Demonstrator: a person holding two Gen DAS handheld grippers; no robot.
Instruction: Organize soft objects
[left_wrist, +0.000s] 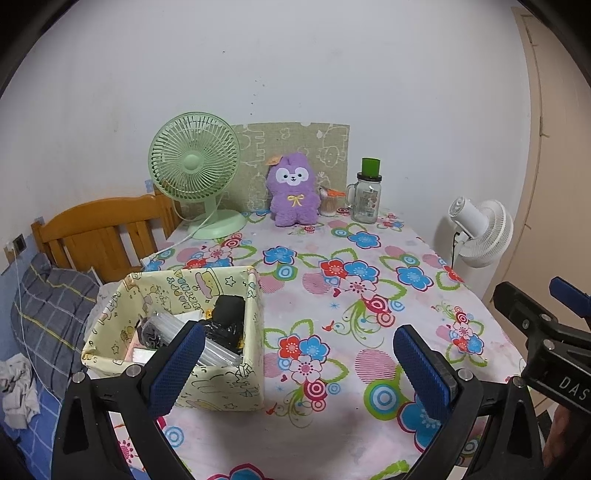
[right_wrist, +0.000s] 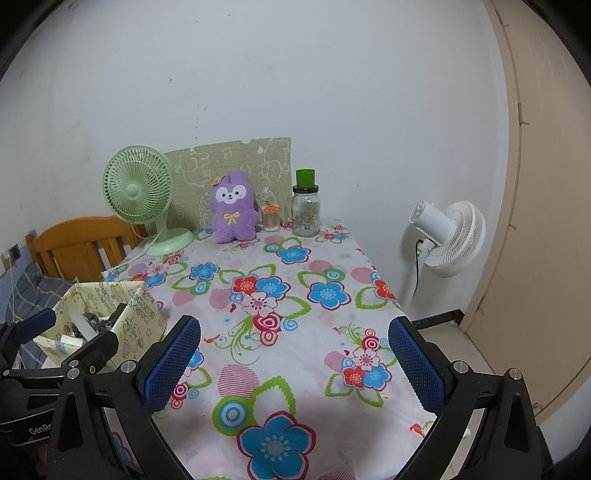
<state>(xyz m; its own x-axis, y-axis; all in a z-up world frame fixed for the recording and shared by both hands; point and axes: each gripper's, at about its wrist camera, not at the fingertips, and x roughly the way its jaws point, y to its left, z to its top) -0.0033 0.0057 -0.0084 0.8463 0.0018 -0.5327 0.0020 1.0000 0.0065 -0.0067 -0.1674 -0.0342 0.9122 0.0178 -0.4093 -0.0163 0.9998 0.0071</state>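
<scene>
Left tongs (left_wrist: 299, 363) spread, empty | right tongs (right_wrist: 294, 356) spread, empty | storage box (left_wrist: 207, 384) print partly legible: "HAPPY"

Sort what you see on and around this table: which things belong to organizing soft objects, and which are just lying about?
Belongs to the job: purple plush toy; yellow fabric storage box; left gripper; right gripper.

Just lying about: green desk fan; glass jar; cotton swab container; white standing fan.

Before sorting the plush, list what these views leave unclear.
- Yellow fabric bin contents: left wrist view, left gripper finger covers part; only black and clear wrapped items show.
- Small orange-lidded jar: right wrist view, too small to identify.
- Purple plush back: faces away in both views.
</scene>
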